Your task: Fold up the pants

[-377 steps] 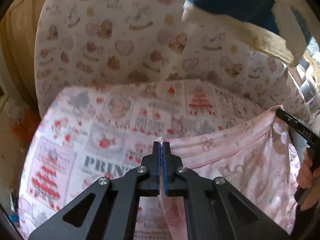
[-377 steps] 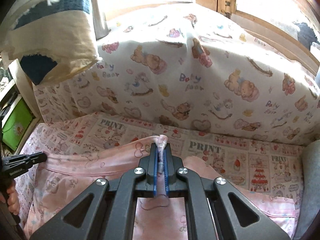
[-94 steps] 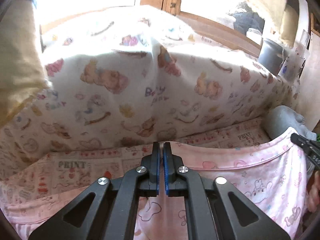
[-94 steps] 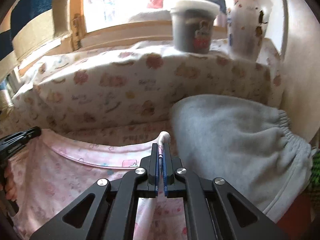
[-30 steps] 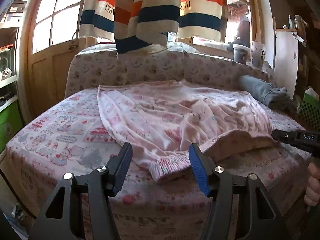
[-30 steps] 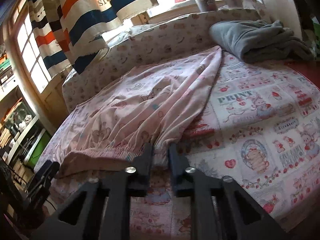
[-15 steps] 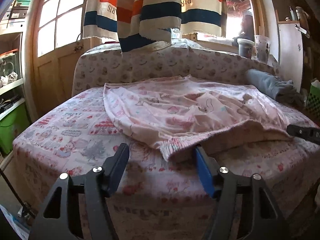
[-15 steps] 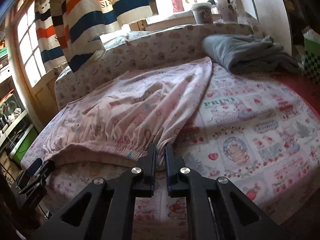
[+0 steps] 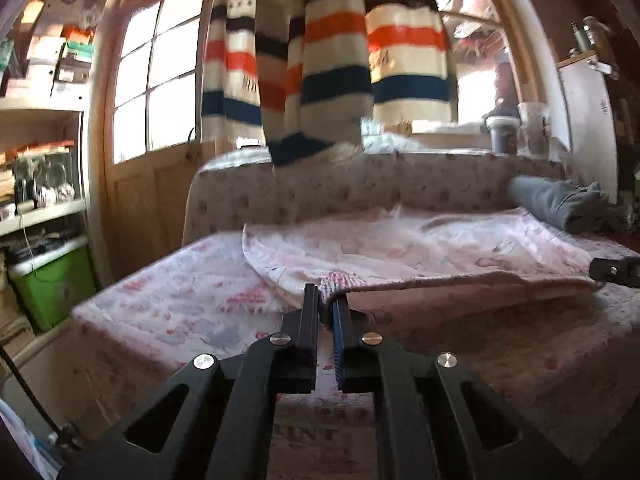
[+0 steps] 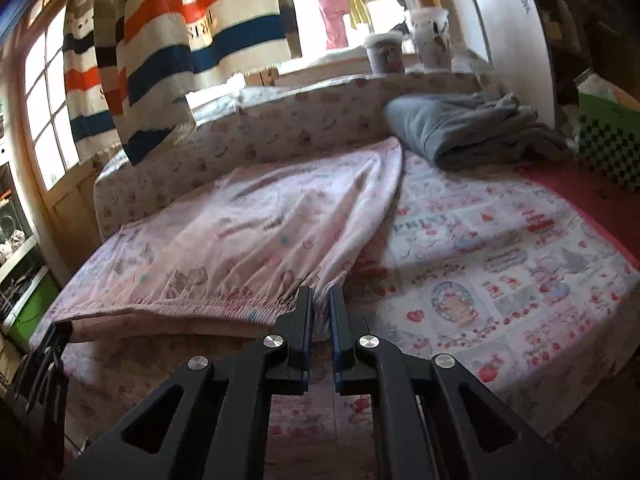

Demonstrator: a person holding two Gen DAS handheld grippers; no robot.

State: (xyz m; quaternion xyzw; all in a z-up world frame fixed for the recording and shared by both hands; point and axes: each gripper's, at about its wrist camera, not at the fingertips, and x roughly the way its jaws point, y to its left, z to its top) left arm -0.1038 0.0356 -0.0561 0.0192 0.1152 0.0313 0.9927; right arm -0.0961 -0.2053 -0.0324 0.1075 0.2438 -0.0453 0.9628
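sunlit and cluttered, the room holds a bed [image 10: 500, 264] under a patchwork print cover that fills the lower half of both views. nearest the lens in our left wrist view, our left gripper [image 9: 327, 300] has just been closing and now pinches the gathered elastic waistband of the pink pants [image 9: 400, 252] at low centre, the cloth bunched between the two black fingers. in our right wrist view our right gripper [image 10: 320, 300] is pressed together on the other end of that waistband at low centre, with a fold of pink cloth caught between the blue pads. between the two grips the waistband runs stretched across the near edge of the bed, lifted a little off the cover, and the rest of the pants [image 10: 260, 232] lies spread back toward the padded headboard [image 10: 320, 120]. our right gripper's tip shows at the right edge of the left view, and our left one shows dark at the lower left of the right view. farther back, a folded grey garment [image 10: 472, 132] rests at the upper right of the bed, near the pants but apart from them. beyond it two cups [image 10: 408, 52] stand on the window ledge, and a striped blanket [image 10: 180, 32] hangs across the upper left. a green bin [image 9: 52, 284] sits on the floor at the left of the left view.
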